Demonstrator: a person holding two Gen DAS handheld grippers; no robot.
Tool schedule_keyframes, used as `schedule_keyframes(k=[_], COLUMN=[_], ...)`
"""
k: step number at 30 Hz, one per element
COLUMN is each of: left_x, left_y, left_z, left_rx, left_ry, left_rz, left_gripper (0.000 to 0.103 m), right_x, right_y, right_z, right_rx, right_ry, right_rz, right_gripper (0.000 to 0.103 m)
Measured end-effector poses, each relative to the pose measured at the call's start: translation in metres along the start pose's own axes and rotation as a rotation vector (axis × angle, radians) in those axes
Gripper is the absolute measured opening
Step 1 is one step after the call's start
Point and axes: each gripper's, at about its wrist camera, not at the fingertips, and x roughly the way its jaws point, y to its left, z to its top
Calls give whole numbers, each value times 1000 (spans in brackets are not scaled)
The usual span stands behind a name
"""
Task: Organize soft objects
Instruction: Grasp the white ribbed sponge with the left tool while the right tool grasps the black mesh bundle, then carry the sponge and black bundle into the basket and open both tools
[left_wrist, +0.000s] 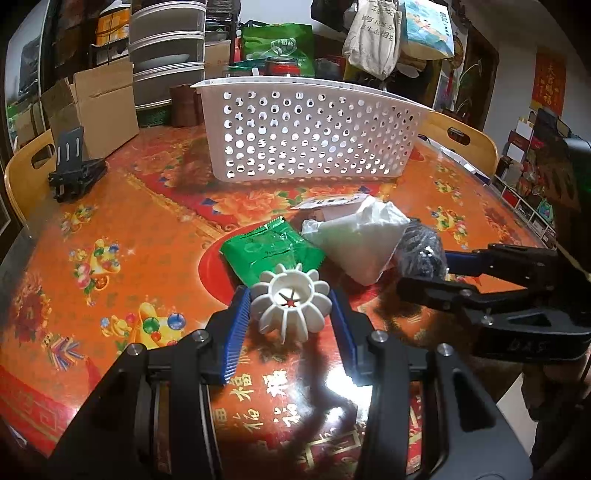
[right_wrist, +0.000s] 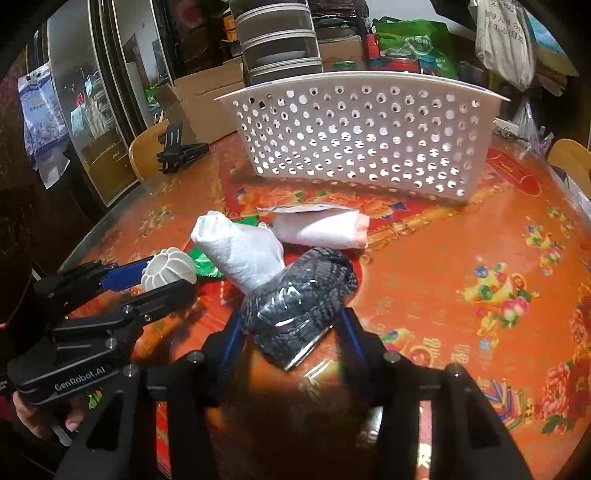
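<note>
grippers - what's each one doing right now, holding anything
Left tongs: closed on the white ribbed ball.
Right tongs: around the dark bundle; cannot tell if they grip it.

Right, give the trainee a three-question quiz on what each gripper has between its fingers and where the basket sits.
1. True or false: the left gripper has the white ribbed ball between its fingers.
2. What lies between the right gripper fingers? A) green packet B) dark knit bundle in clear wrap C) white towel roll
3. Fill in: the white perforated basket stands on the table ____ the pile of items.

Key
1. true
2. B
3. behind
</note>
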Motion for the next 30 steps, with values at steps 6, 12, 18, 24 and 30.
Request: schedule_keyframes(k=[6, 12, 18, 24, 30], left_x=[-2, -8, -17, -29, -40], left_y=[-6, -13, -14, -9, -7], left_z=[1, 2, 7, 22, 37], left_rx=[9, 25, 30, 24, 30], left_ry=[-3, -14, -34, -67, -91], left_rz=[0, -3, -12, -19, -13], left_gripper=[41, 41, 41, 41, 41], right_x=[-15, -28, -40, -55, -68], right_y=[-8, -13, -15, -17, -20], right_z=[-4, -6, -4, 5, 15], right_rx=[5, 12, 6, -5, -13], right_ry=[-32, -59, -85, -122, -154], right_rz=[-30, -49, -75, -92, -106], right_gripper=[50, 50, 50, 50, 50])
